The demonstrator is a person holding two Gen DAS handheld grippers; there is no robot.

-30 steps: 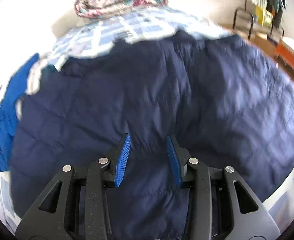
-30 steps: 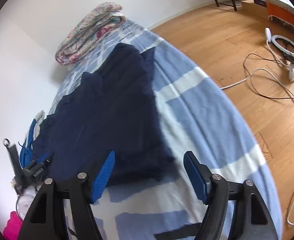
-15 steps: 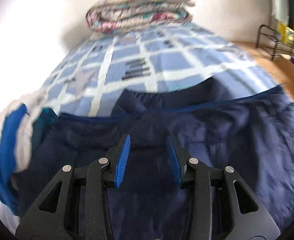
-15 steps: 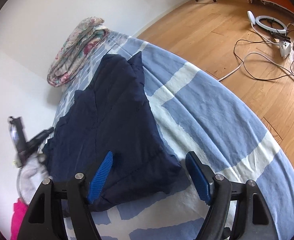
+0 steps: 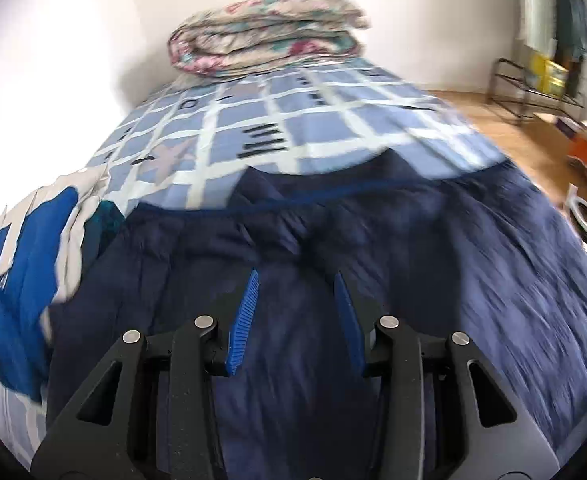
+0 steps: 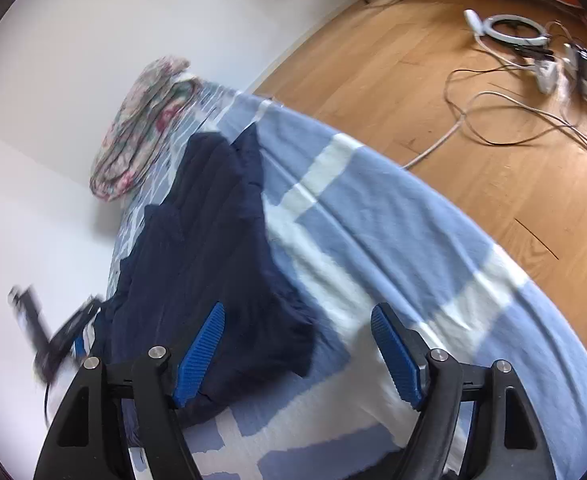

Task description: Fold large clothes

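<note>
Left gripper (image 5: 295, 280) part-open, nothing pinched, hovering over navy quilted jacket (image 5: 373, 280) spread flat on the checked bedsheet (image 5: 293, 132). Right gripper (image 6: 297, 316) wide, empty; jacket's near corner lies between its fingers, untouched. No legible writing.

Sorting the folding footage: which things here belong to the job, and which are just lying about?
Part of the job:
- navy quilted jacket
- left gripper, open
- right gripper, open
- bed, the work surface

Lying about:
- folded floral quilt
- blue and white garment
- ring light and cables
- metal rack
</note>
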